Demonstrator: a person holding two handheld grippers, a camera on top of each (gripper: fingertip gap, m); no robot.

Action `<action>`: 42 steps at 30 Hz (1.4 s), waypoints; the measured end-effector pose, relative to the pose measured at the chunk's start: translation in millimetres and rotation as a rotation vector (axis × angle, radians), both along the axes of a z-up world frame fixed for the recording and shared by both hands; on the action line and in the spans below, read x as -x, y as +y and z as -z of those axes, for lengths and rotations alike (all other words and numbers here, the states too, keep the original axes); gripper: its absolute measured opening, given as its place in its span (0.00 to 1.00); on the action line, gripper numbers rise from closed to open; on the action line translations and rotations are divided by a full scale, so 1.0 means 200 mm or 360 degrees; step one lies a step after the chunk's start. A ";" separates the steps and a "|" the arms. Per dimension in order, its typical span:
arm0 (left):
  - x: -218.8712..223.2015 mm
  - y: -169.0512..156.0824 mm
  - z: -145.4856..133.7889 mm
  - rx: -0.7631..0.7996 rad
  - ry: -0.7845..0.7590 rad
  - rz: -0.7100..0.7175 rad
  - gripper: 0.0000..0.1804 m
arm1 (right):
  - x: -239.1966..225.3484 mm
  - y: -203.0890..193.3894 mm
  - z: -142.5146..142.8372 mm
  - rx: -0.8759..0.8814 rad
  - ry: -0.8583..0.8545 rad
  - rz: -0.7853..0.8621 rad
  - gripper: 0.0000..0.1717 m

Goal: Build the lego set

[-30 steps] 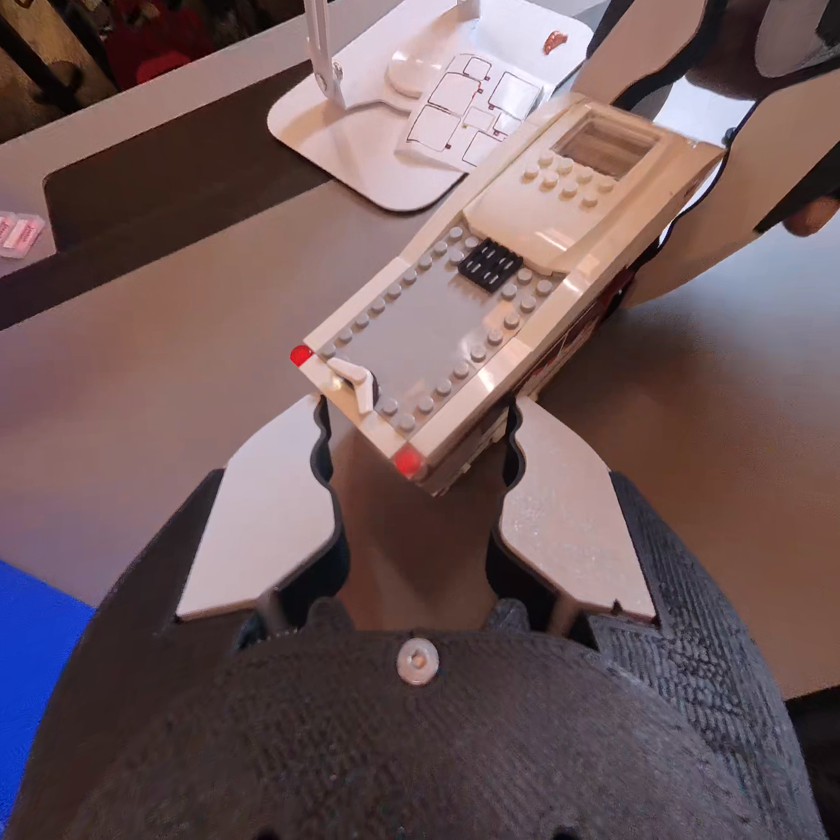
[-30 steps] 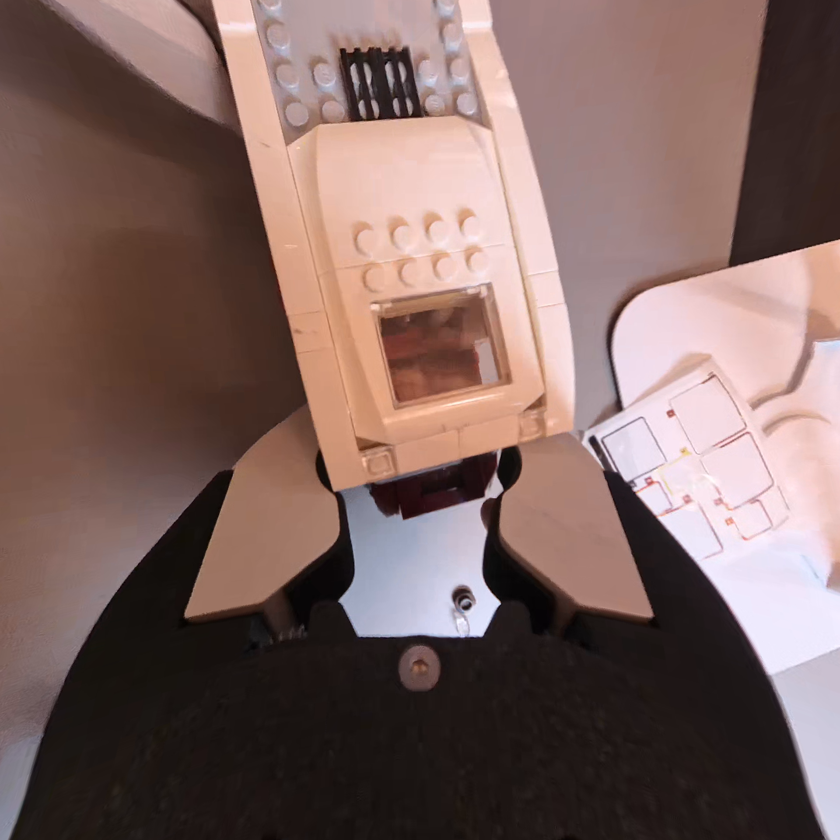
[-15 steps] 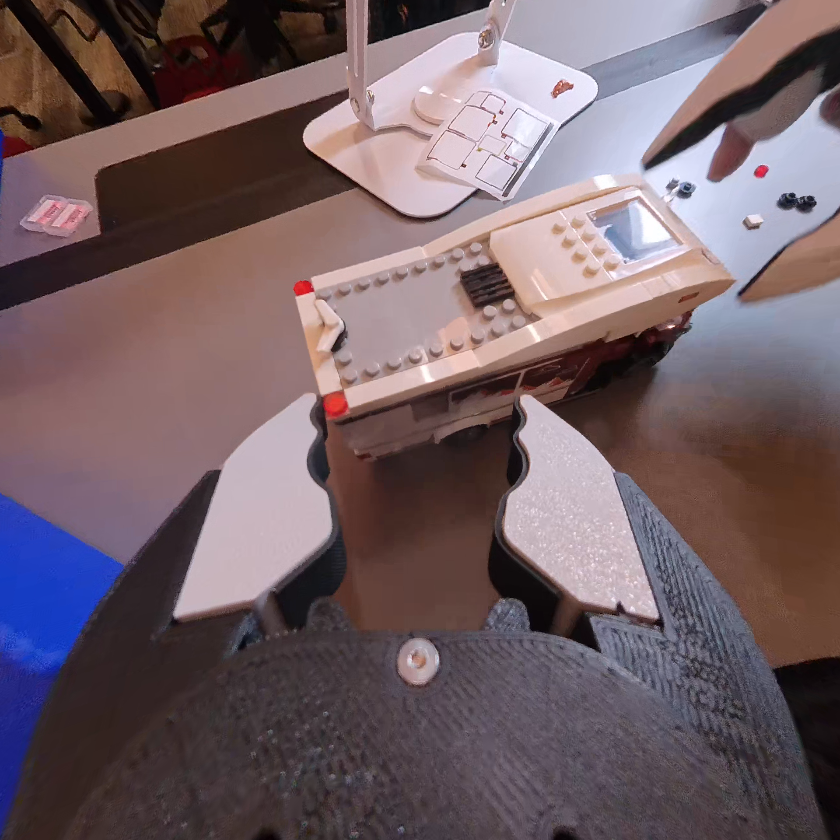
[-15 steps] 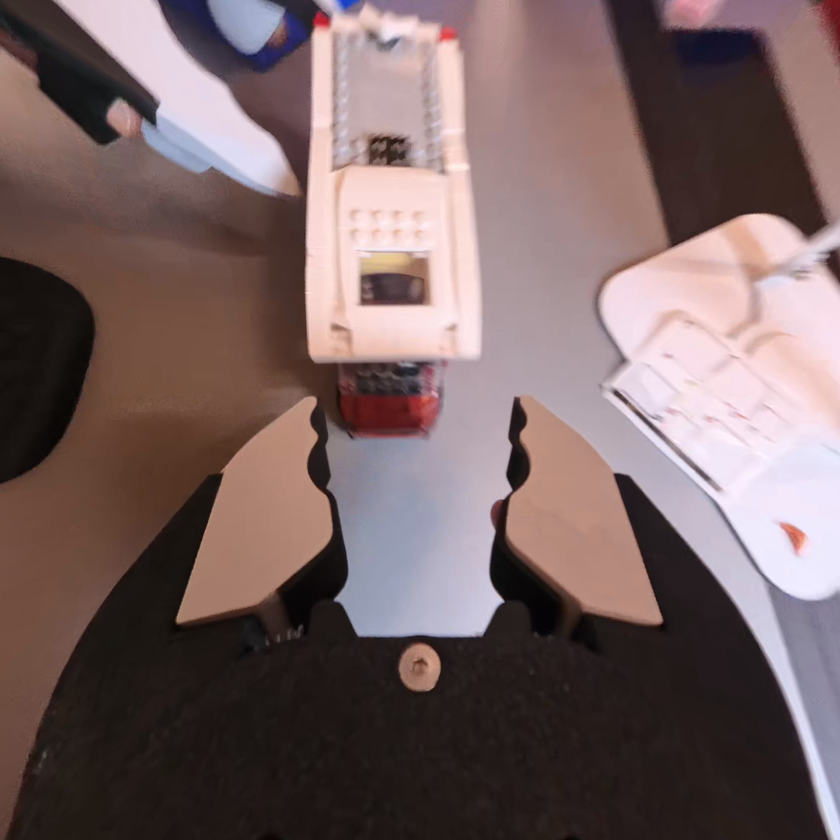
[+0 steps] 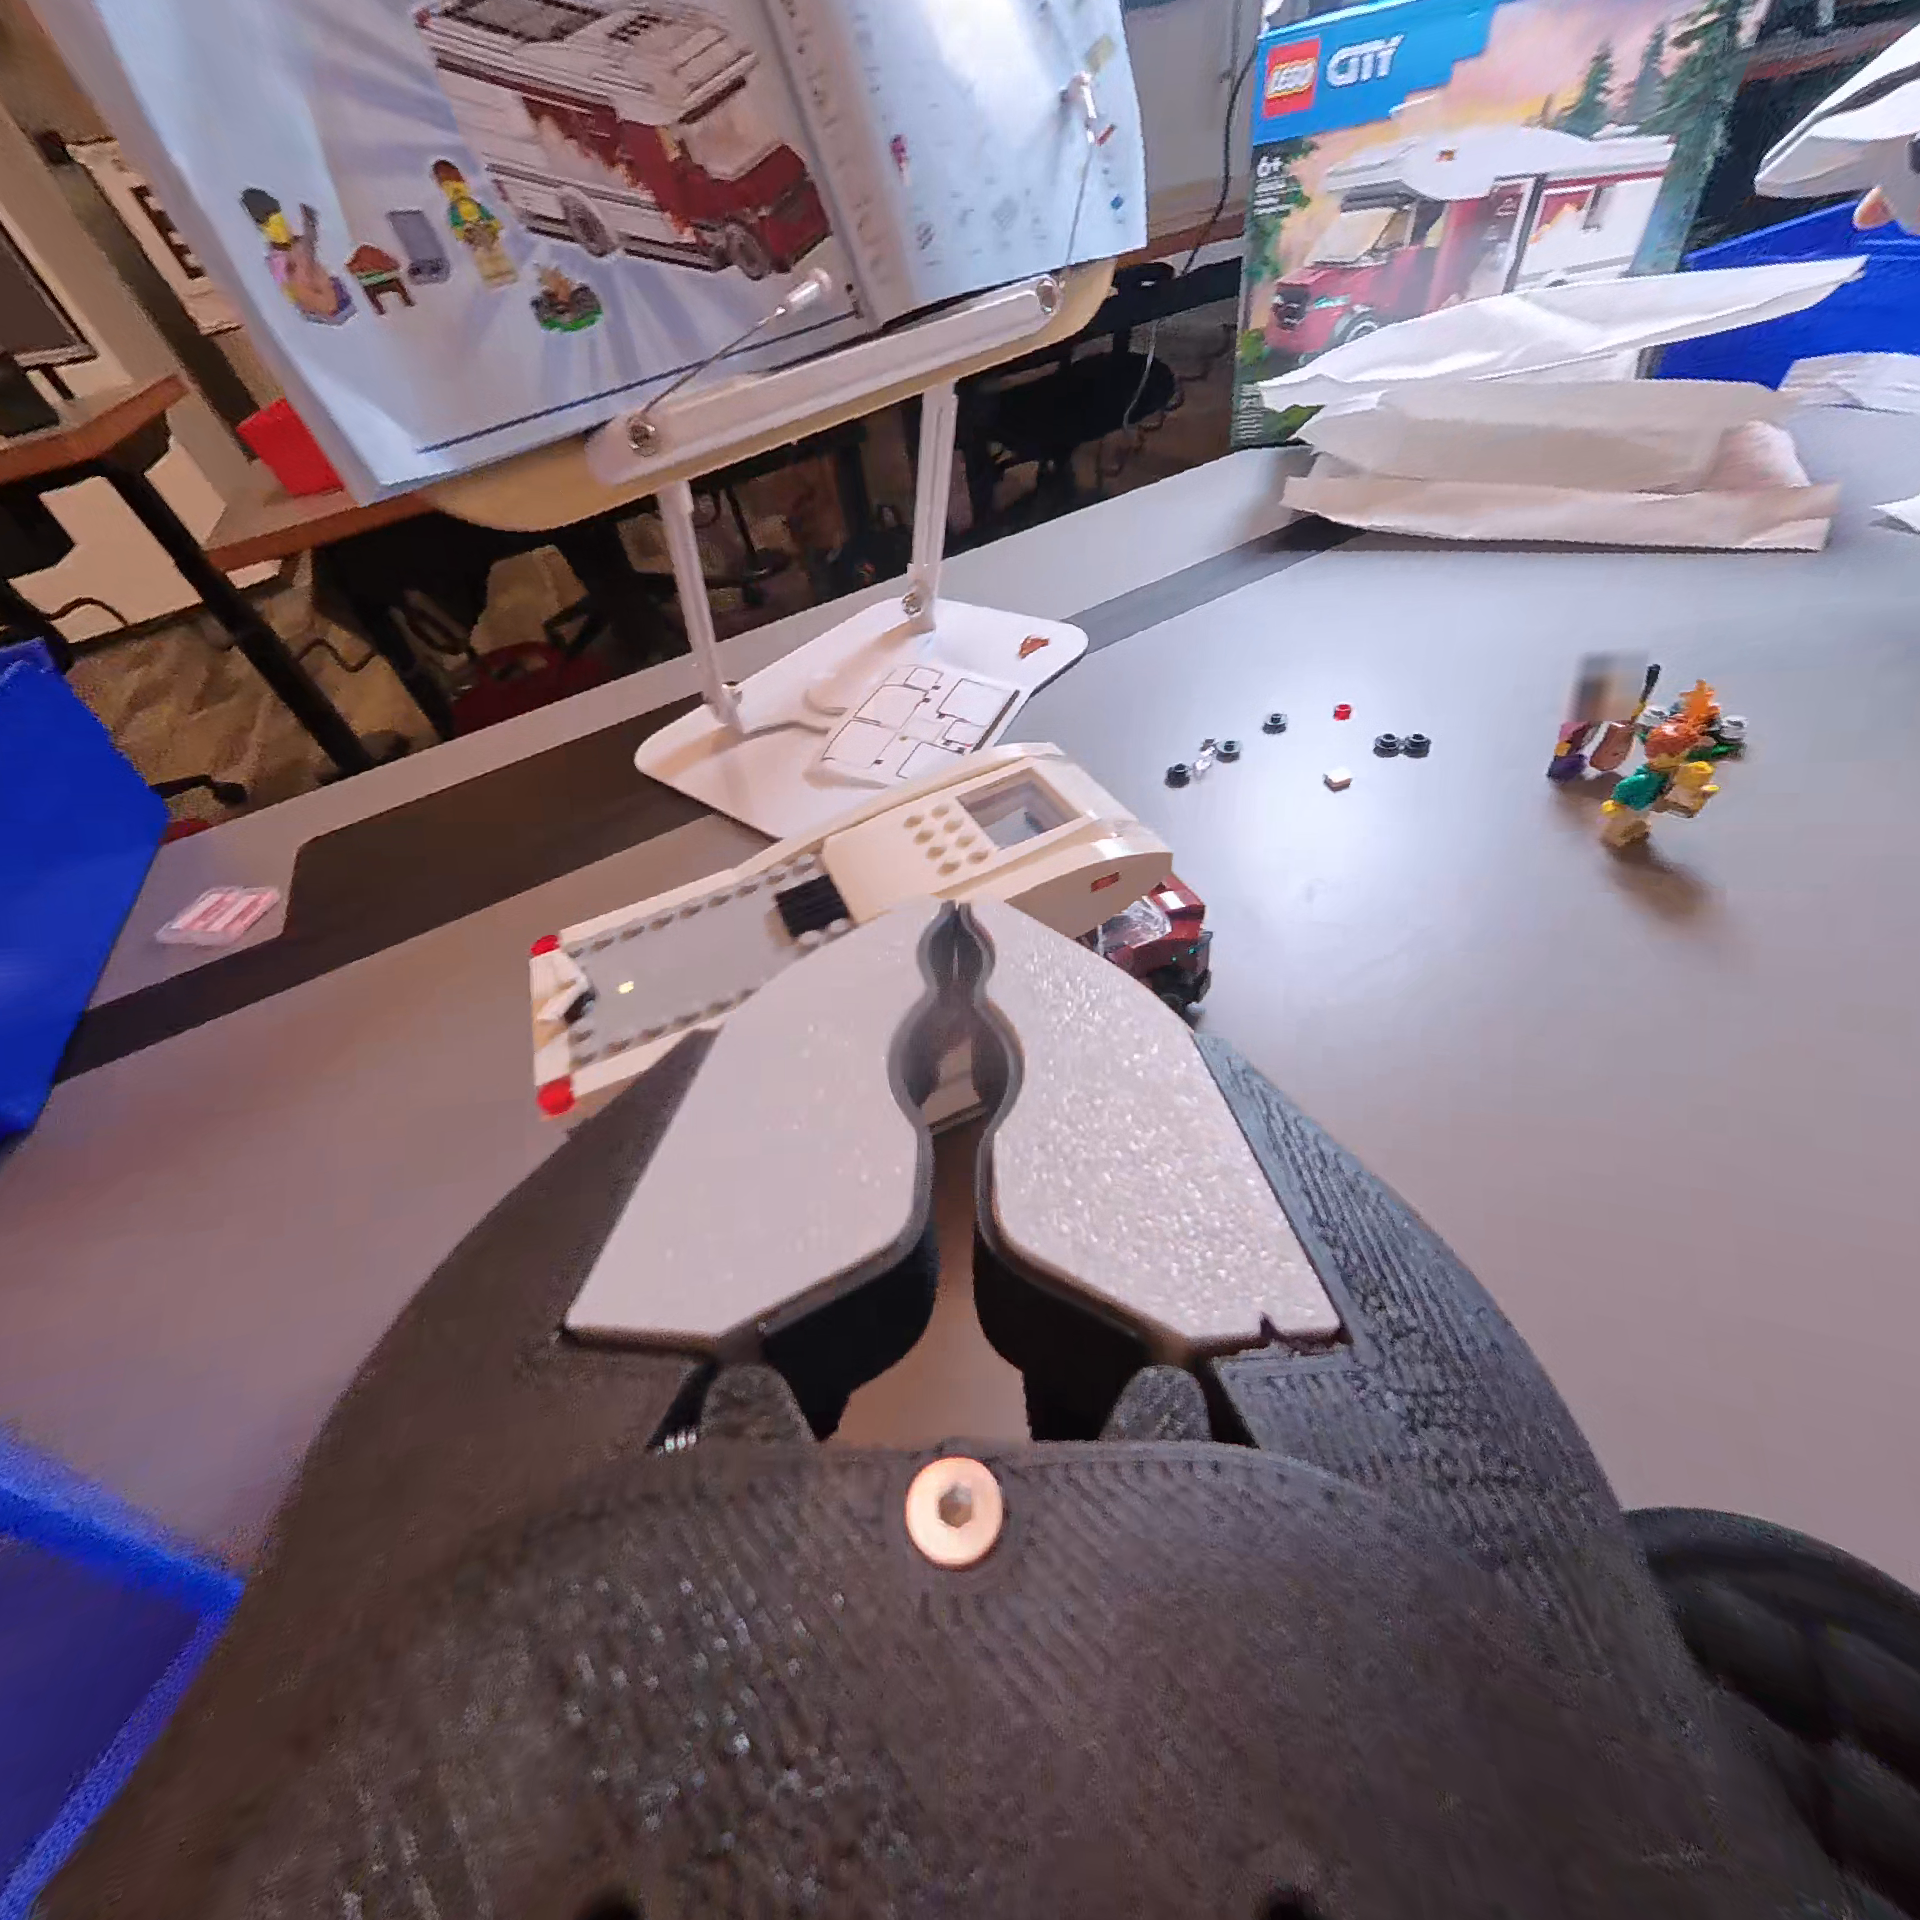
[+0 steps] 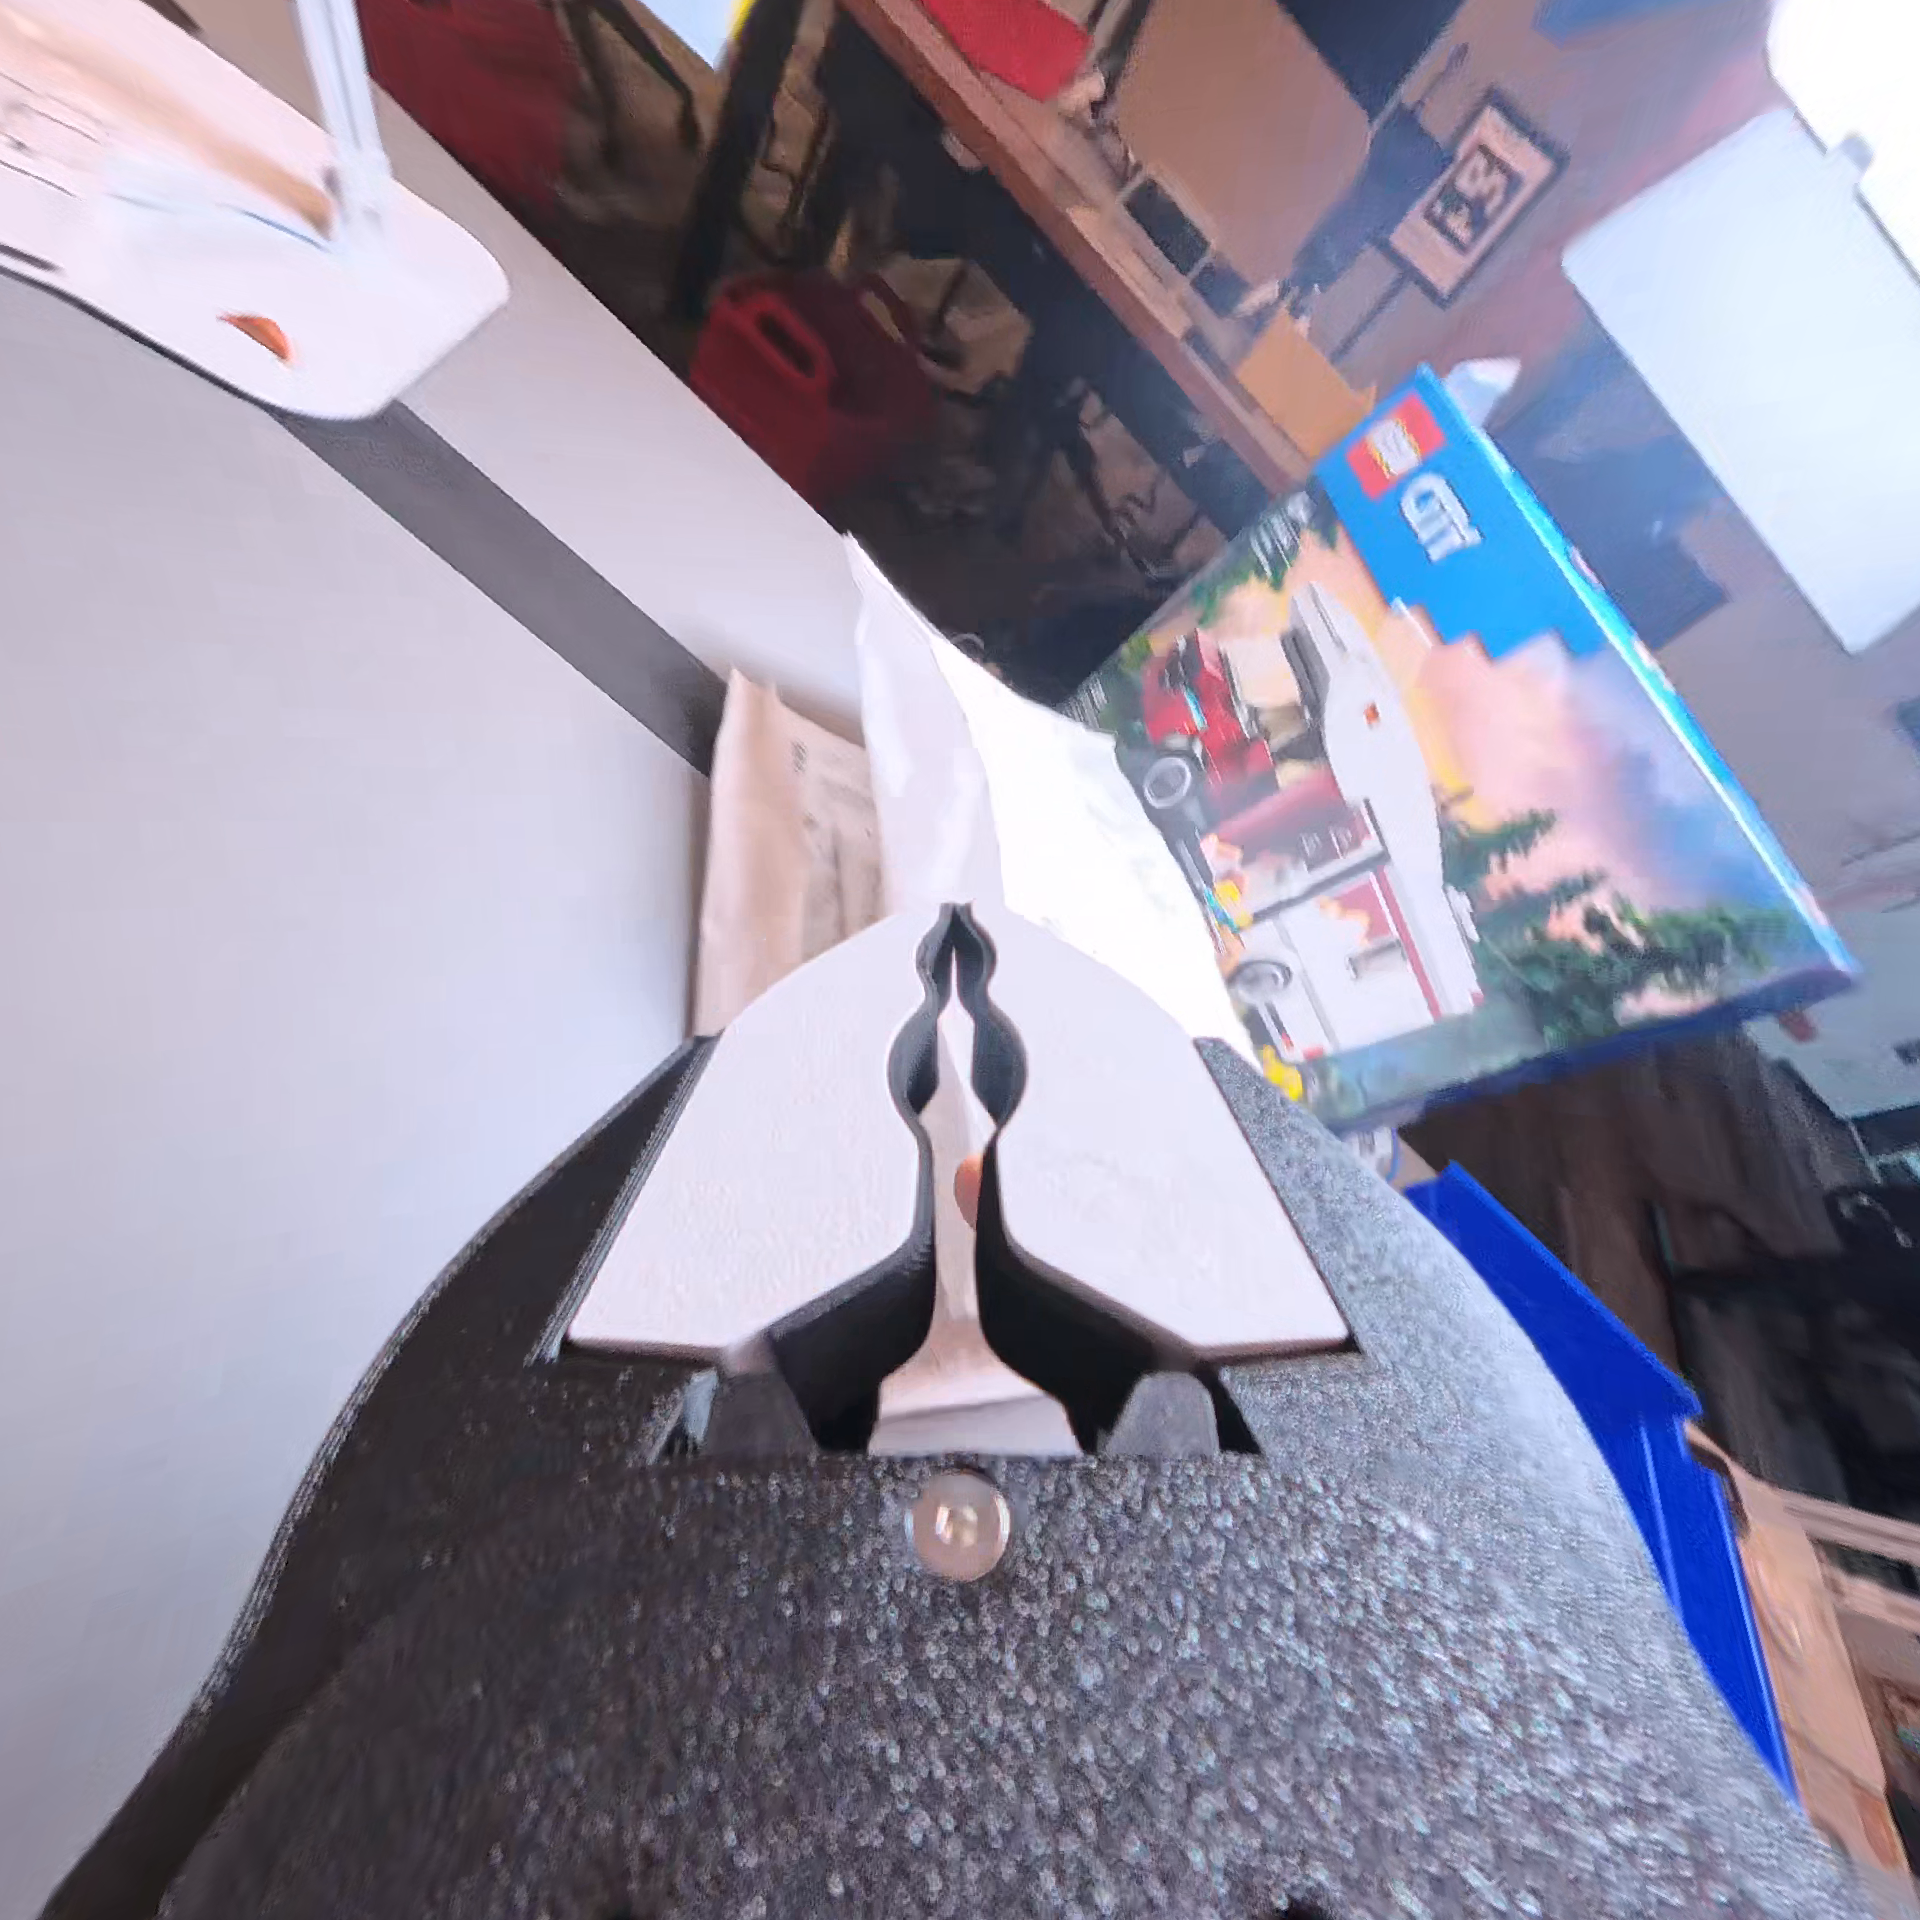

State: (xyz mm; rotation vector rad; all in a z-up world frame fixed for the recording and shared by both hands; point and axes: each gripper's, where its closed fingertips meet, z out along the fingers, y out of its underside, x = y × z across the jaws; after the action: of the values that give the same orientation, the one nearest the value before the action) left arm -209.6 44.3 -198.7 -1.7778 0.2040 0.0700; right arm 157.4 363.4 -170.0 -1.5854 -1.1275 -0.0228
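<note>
Fingertips of the left gripper [image 5: 954,914] pressed together, nothing between them, hovering just above and in front of one brick-built camper van [image 5: 831,894]. Same on the right gripper [image 6: 956,914]: tips closed on air, raised and tilted, aimed toward the paper bags and printed box, well away from the van.

Standing on the grey table [image 5: 1455,1039], wheels down, white body and studded grey roof on top, dark red cab at the far end. Probably light and rigid, yet snap-fitted, so likely to shed parts if squeezed hard or dropped; smooth glossy sides, somewhat slippery. Best taken across the two long flat side walls near mid-length, not by the roof panels or small red lights.

Just behind the van: one white book stand [image 5: 862,696] carrying one open instruction booklet [image 5: 623,208]. Right of the van: about eight tiny loose pieces [image 5: 1309,743], mostly black, one red, one pale. Farther right: a small cluster of toy figures [image 5: 1652,758], number unclear. Far behind, right: a stack of white paper bags [image 5: 1538,447], one printed box [image 5: 1455,208]. Left of the van: one small pink packet [image 5: 218,914], and blue bins [image 5: 62,883] at the table edge.
</note>
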 end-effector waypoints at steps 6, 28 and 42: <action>-0.11 0.05 0.08 0.0077 0.0034 0.0100 0.00 | -0.13 0.13 0.06 0.0136 -0.0112 -0.0040 0.25; -0.20 0.06 0.19 0.0191 0.0066 0.0154 0.00 | -0.12 0.36 0.05 0.0920 0.0138 -0.0264 0.28; -0.23 0.06 0.23 0.0234 0.0057 0.0178 0.00 | -0.17 0.73 0.48 0.1218 -0.0160 0.0196 0.08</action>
State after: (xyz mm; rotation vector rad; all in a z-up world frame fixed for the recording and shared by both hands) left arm -162.8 55.4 -245.3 -1.9087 0.3414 0.0062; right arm 191.7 508.9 -266.9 -2.3497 -1.1833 0.2809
